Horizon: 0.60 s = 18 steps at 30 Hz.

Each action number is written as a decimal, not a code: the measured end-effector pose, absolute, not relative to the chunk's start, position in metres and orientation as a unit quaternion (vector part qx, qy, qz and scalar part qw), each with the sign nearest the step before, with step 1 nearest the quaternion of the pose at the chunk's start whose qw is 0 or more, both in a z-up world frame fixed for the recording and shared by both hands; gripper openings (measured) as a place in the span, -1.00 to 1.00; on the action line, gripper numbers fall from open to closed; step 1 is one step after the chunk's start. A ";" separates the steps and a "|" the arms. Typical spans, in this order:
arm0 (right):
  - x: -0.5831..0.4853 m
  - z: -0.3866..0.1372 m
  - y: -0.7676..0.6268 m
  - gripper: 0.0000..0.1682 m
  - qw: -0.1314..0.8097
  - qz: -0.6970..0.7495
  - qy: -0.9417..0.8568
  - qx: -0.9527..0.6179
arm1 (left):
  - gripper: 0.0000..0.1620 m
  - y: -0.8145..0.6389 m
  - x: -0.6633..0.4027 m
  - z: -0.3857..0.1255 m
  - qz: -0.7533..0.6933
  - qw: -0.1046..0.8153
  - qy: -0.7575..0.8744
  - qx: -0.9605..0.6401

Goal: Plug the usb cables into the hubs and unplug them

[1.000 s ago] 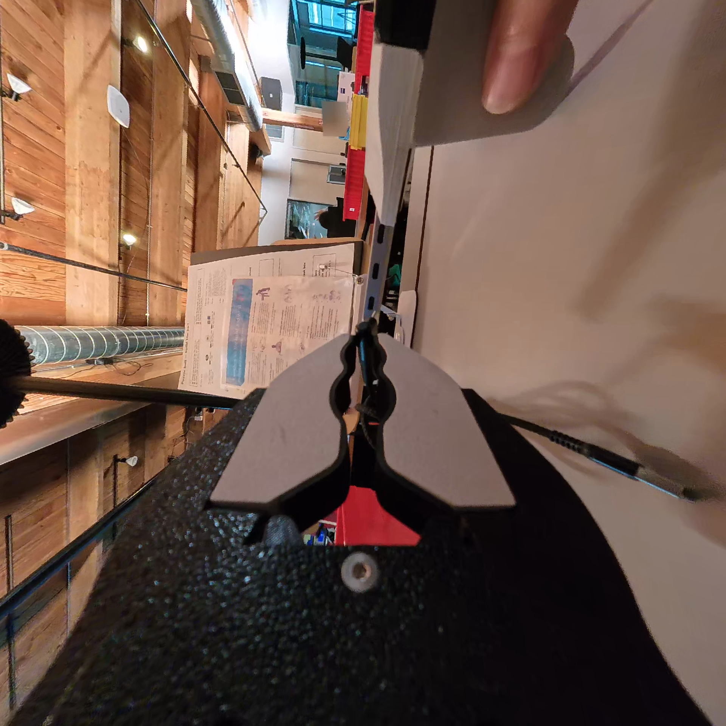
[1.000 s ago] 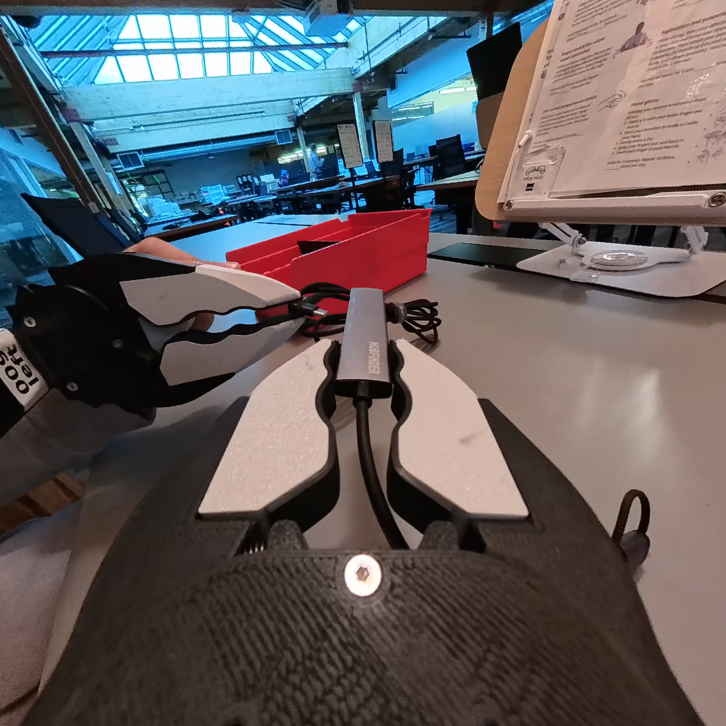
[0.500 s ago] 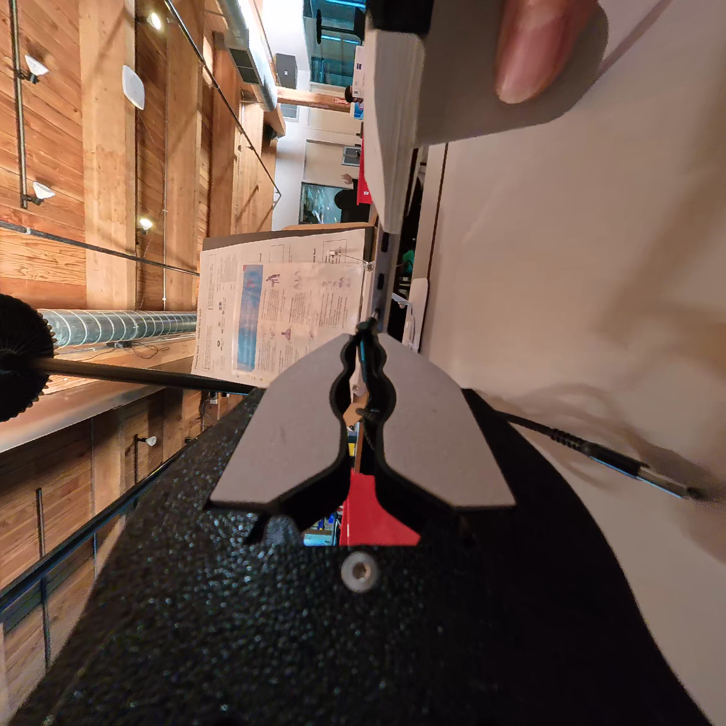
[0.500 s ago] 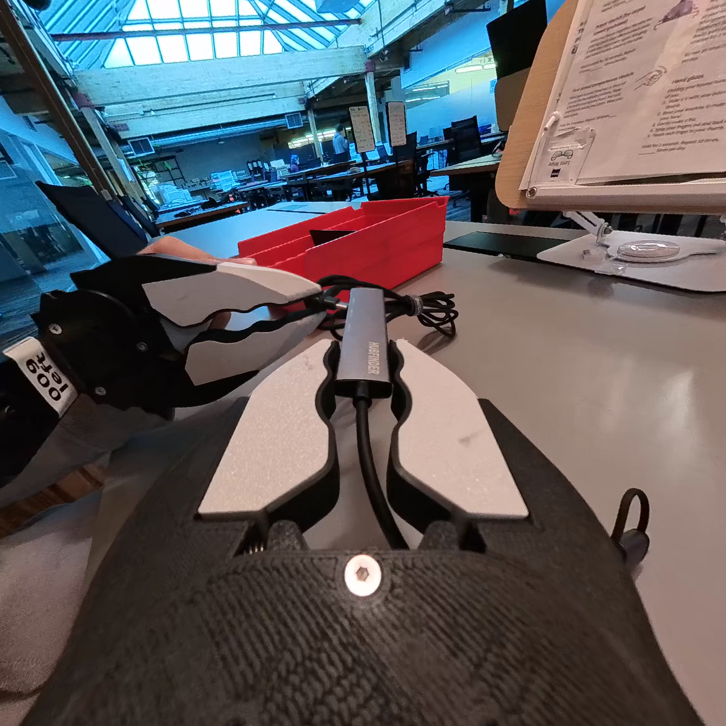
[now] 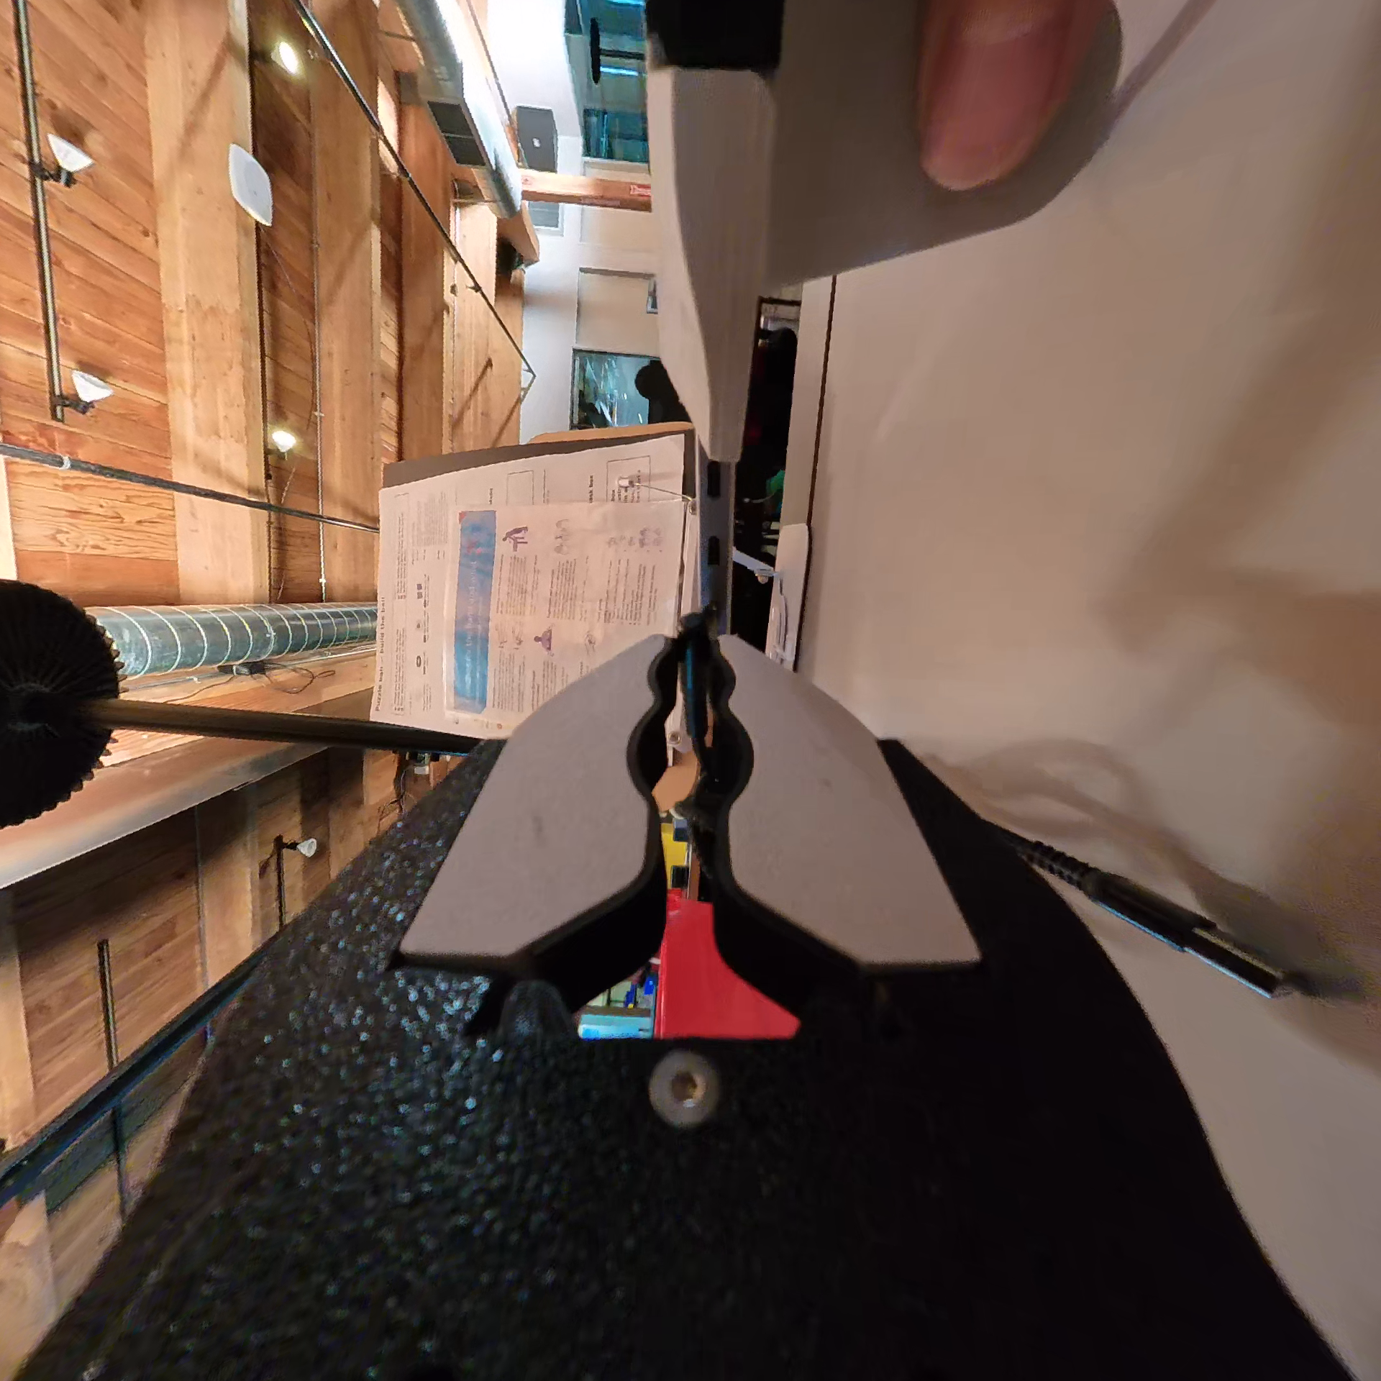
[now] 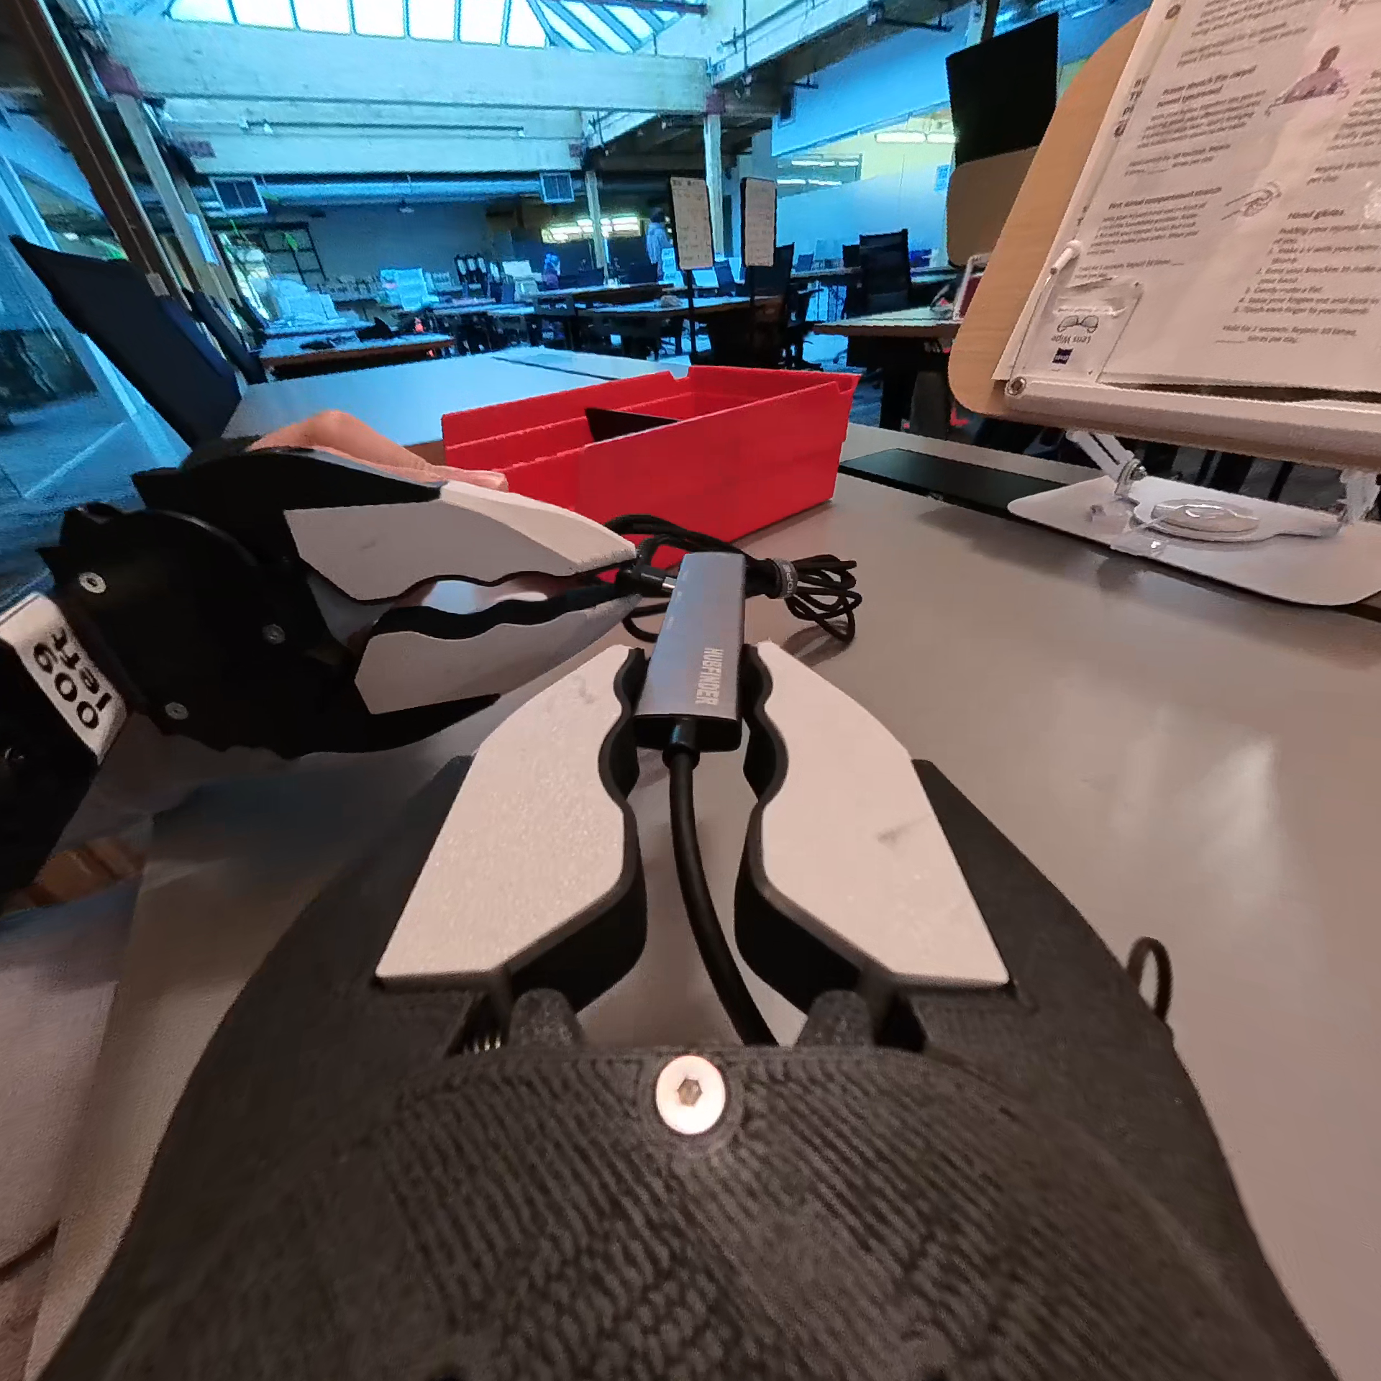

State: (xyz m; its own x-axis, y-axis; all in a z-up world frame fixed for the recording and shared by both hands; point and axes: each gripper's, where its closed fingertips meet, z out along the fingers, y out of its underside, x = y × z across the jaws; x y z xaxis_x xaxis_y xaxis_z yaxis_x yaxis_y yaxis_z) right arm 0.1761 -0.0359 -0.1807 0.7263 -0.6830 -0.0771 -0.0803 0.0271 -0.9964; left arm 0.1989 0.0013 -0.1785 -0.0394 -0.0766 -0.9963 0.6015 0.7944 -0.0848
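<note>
My right gripper (image 6: 691,654) is shut on the near end of a slim grey USB hub (image 6: 706,620), held just above the table with its black lead running back between the fingers. My left gripper (image 6: 628,575) comes in from the left, shut on a black USB cable plug (image 6: 656,579). The plug tip meets the hub's left side near its far end; I cannot tell whether it is seated. In the left wrist view my left gripper (image 5: 691,643) pinches the cable (image 5: 695,680) and the hub (image 5: 714,523) shows edge-on just ahead.
The coiled rest of the black cable (image 6: 814,590) lies behind the hub. A red bin (image 6: 672,456) stands farther back. A document stand (image 6: 1196,224) on a white base (image 6: 1196,530) is at the right. A loose plug end (image 5: 1196,941) lies on the grey table (image 5: 1121,523). Left tips to right tips: about 5 centimeters.
My left gripper has moved right with the plug, from a small gap to reaching the hub's left side. My right gripper still holds the hub.
</note>
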 end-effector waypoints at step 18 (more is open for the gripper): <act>0.166 -0.179 -0.033 -0.67 0.658 -0.236 0.238 -0.674 | -0.92 -0.001 0.193 -0.177 -0.296 0.646 0.674 0.203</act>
State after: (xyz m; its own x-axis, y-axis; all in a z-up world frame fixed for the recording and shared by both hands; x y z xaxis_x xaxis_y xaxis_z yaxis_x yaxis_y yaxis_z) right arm 0.1660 -0.0334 -0.1794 0.7753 -0.6316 0.0044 -0.0102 -0.0195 -0.9998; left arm 0.1927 -0.0012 -0.1775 -0.0823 -0.1089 -0.9906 0.6558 0.7426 -0.1361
